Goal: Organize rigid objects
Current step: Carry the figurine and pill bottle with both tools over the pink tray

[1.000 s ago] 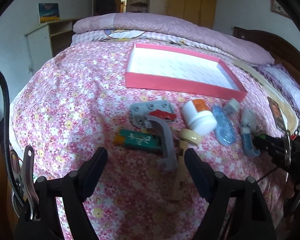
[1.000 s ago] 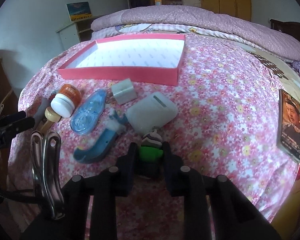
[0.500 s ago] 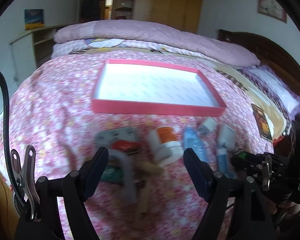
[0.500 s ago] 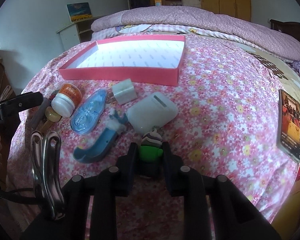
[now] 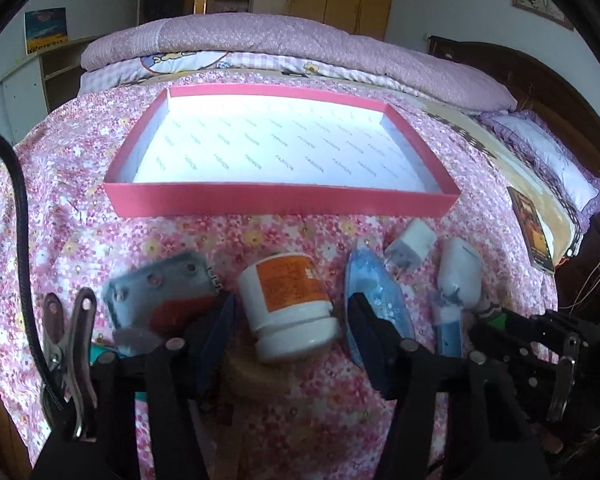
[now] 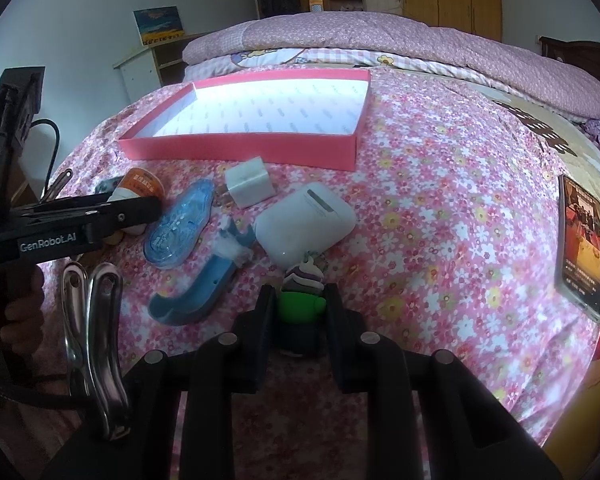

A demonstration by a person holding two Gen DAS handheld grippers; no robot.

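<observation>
A white bottle with an orange label lies on its side on the flowered bedspread. My left gripper straddles it and its jaws are closing; a thin gap still shows between each pad and the bottle. From the right wrist view, one left finger hides most of that bottle. My right gripper is shut on a small green toy with a swirled top, low over the bedspread. The pink tray with a white floor lies beyond the objects.
A blue tape dispenser, a white charger, a white earbud case and a blue hook-shaped piece lie between the grippers. A grey plate with a red part lies left of the bottle. A phone rests far right.
My left gripper has moved forward and to the right, from over the grey piece to around the white bottle, and its jaws have narrowed. The right gripper and its green toy have kept still.
</observation>
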